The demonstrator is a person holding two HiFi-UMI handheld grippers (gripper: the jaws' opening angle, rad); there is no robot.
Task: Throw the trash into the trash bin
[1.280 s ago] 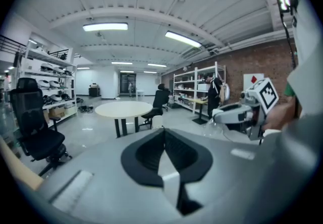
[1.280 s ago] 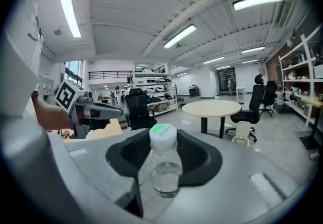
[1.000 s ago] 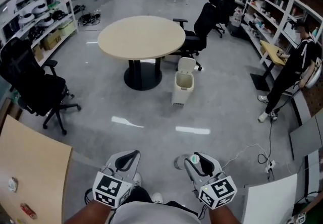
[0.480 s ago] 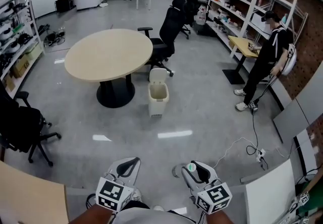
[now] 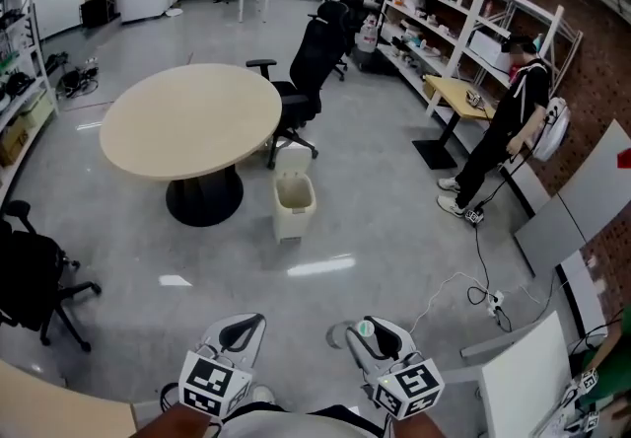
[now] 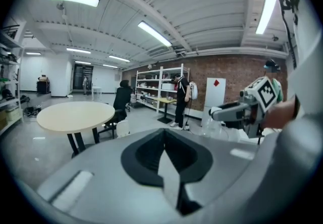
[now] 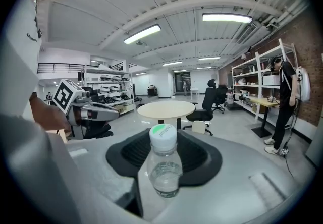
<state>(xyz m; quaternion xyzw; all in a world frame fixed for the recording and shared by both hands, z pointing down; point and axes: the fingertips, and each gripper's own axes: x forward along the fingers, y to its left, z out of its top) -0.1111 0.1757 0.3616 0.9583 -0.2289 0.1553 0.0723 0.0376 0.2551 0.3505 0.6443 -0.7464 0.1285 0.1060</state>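
1. Your head view shows the left tool (image 5: pixel 243 329) and the right tool (image 5: pixel 367 332) side by side at the bottom edge, above the grey floor (image 5: pixel 394 229). They are well apart from the cream plastic trash bin (image 5: pixel 296 207), which stands lid raised on the floor just beside the round beige desk (image 5: pixel 187 120).
2. Only your right gripper view shows the grip plainly. The right tool is grasping a small clear plastic bottle with a white-and-green cap (image 7: pixel 164 162), upright between its jaws. From your head view little more than the cap shows.
3. Only your left gripper view shows that the left tool is clenched on nothing, its jaws meeting along one line.
4. Each gripper view also catches the other tool from the side, with the bin far off past the jaws.
5. Compared with a second ago, the bin and round desk sit further left in your head view. The person in black clothes (image 5: pixel 503 120) by the shelves sits nearer the middle, and the pale wooden desk corner (image 5: pixel 59 416) at lower left has shrunk to a sliver. Both tools keep their places, and the bottle stays in the right tool.
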